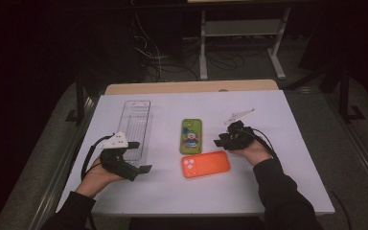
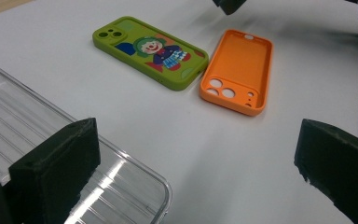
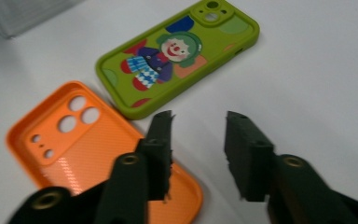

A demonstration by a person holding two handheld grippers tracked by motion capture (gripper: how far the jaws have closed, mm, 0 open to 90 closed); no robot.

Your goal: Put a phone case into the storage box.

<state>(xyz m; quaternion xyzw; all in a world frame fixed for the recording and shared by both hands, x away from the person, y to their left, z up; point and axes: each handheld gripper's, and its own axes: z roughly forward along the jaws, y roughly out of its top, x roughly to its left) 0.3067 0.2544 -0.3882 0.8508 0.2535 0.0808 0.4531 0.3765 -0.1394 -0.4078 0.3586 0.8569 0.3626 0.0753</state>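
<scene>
Meanwhile the clear plastic tray [image 1: 137,125] holds nothing; the left gripper [image 1: 136,155] gapes wide at its near end, and the right gripper [image 3: 198,154], jaws apart, hovers unclamped over the orange phone case [image 3: 79,144].

Orange phone case [image 1: 206,164] in my high view: just below frame centre, flat on white table, open side up, long axis across frame, camera cutouts at its left end. Empty, ribbed inner floor showing in my right gripper view [image 3: 93,154], lower left there.

Green phone case [image 1: 191,136]: at frame centre, just above orange one, lying lengthwise up frame, clown picture facing up, camera holes at top end. Near each other; can't tell whether corners touch.
</scene>
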